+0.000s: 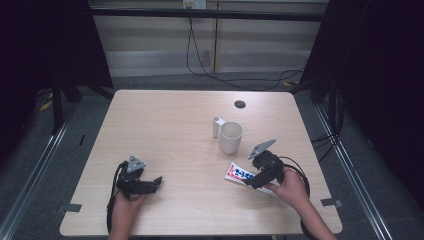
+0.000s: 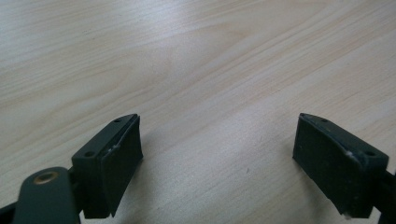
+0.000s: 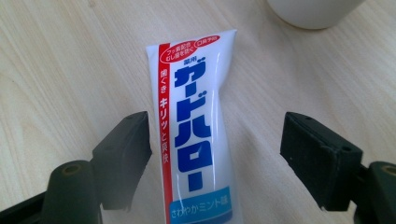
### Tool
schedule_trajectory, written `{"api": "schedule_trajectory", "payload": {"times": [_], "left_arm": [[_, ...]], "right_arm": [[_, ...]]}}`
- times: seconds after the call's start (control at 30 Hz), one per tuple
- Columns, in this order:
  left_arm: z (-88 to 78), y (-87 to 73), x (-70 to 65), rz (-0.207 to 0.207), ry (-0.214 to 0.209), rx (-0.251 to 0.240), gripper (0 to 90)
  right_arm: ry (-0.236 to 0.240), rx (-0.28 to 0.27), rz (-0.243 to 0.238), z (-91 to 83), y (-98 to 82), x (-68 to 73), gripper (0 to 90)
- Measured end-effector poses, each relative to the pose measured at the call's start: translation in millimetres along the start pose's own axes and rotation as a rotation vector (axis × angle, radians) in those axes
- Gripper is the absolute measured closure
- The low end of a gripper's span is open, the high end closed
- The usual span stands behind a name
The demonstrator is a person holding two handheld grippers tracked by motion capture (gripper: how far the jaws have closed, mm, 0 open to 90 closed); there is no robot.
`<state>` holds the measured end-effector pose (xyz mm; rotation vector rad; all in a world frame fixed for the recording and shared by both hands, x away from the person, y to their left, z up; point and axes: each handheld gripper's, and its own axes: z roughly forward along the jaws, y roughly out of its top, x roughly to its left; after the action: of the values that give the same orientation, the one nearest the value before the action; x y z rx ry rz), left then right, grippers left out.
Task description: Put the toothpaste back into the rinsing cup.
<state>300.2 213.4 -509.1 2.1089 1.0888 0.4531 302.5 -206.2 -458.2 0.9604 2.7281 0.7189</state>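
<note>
Scene: I am looking down on a pale wooden table point(image 1: 170, 140) from above, with a person's two forearms coming in from the near edge, each hand holding a black claw.
Left claw point(image 1: 159, 181): it rests low over the near left part of the table, held in the person's left hand point(image 1: 126, 202). In the left gripper view I see its jaws spread wide, with bare wood between them and nothing held.
Right claw point(image 1: 248, 184): held in the person's right hand point(image 1: 291, 189) near the table's right front, and angled down towards the tube.
Right claw state: in the right gripper view the jaws stand apart on either side of the tube; the left jaw is just beside the tube's red edge, the right jaw well clear of it. The pads are not pressing on it.
Toothpaste tube point(image 3: 196, 130): white, with a red side stripe and large blue Japanese lettering, lying flat on the table between the right claw's jaws, its flat crimped end pointing away towards the mug.
Mug point(image 1: 230, 137): a white mug, upright, beyond the tube and near it but not touching, its handle turned to the far left.
Table hole point(image 1: 240, 104): a small dark round opening beyond the mug.
</note>
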Motion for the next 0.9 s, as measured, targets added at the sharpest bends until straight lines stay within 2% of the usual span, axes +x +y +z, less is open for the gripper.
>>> {"api": "schedule_trajectory", "payload": {"times": [0.4,0.63,0.7,0.77,0.9], "left_arm": [[-0.2,-0.1,-0.1,0.003,0.002,-0.002,16.4],[0.0,-0.1,-0.6,0.002,0.004,-0.008,16.8],[-0.2,-0.1,-0.4,0.004,0.003,-0.004,16.9],[0.0,-0.1,-0.7,0.002,0.004,-0.008,17.0],[-0.2,-0.1,-0.6,0.003,0.003,-0.006,17.0]], "right_arm": [[0.010,0.056,-0.062,13.3,18.6,8.9,27.2],[0.022,0.085,-0.061,20.6,22.6,9.3,29.6],[0.017,0.092,-0.078,22.4,22.9,8.4,30.6],[0.025,0.095,-0.059,23.7,23.9,8.2,31.5],[0.032,0.094,-0.062,25.8,27.6,8.3,34.3]]}}
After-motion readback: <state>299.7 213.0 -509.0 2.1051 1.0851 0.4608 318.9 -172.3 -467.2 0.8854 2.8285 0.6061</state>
